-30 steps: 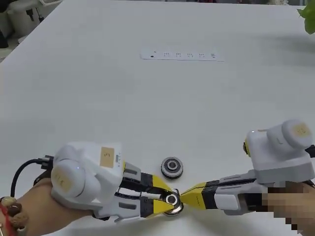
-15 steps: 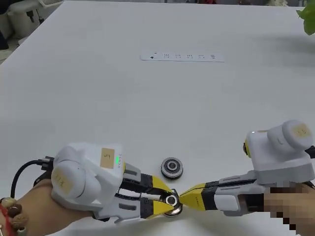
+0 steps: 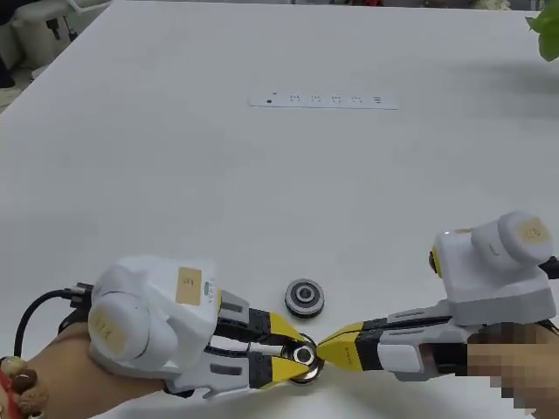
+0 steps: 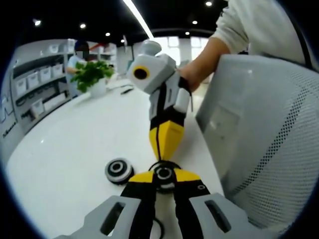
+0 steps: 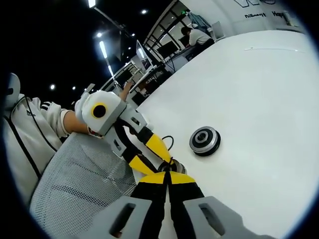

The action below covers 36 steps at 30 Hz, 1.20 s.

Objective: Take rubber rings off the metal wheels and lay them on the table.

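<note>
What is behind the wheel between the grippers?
Another wheel lies on the table just behind it, not touching. Far back lies a white power strip. The jaws hide what is under the held wheel.

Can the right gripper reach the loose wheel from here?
Probably yes: the loose wheel lies on bare table near the right gripper, nothing between, though its jaws are shut at the held wheel.
</note>
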{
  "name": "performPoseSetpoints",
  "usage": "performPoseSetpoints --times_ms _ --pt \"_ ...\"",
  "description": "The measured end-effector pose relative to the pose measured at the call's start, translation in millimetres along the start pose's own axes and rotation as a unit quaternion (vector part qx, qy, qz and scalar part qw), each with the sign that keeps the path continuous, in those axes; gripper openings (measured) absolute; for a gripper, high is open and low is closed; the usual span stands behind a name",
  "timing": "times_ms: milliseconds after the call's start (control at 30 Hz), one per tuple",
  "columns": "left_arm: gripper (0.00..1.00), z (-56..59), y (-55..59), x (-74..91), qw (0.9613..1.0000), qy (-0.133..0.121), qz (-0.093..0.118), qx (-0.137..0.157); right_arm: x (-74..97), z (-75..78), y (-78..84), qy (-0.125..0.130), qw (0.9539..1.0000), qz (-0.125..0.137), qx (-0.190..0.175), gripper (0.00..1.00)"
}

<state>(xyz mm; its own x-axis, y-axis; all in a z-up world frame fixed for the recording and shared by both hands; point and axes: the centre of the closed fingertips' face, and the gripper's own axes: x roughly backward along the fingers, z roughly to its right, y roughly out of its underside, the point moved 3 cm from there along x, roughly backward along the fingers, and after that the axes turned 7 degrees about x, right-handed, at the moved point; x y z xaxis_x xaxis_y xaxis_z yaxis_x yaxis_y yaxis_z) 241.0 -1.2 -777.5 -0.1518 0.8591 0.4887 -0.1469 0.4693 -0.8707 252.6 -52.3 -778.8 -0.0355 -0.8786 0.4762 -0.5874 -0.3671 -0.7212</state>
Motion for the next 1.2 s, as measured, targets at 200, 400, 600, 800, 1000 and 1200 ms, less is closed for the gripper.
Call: performPoseSetpoints --times_ms 200,400,600,800,1000,1200 --pt "0.18 3.3 -1.0 -0.4 0.9998 0.016 -0.007 0.000 -0.6 0.7 1.9 0.003 1.0000 -0.005 0.001 0.00" --pt "0.23 7.1 -4.4 0.9 0.9997 0.026 -0.005 0.002 0.8 0.2 1.5 0.006 1.0000 -0.005 0.002 0.00" --pt "0.35 7.1 -19.4 8.3 0.9993 0.033 0.013 0.016 4.7 -0.1 0.5 0.009 0.9999 -0.009 0.007 0.00" --pt "0.47 0.6 -26.7 18.8 0.9994 0.024 0.012 0.021 7.6 -2.2 -0.6 0.010 0.9998 -0.012 0.013 0.00" --pt "0.63 -1.3 -33.2 32.8 0.9994 0.013 0.024 0.023 12.4 -4.4 -3.2 0.013 0.9996 -0.014 0.019 0.00" --pt "0.70 -3.1 -33.0 53.7 0.9990 -0.006 0.027 0.034 19.9 -7.9 -5.7 0.014 0.9997 -0.010 0.019 0.00"
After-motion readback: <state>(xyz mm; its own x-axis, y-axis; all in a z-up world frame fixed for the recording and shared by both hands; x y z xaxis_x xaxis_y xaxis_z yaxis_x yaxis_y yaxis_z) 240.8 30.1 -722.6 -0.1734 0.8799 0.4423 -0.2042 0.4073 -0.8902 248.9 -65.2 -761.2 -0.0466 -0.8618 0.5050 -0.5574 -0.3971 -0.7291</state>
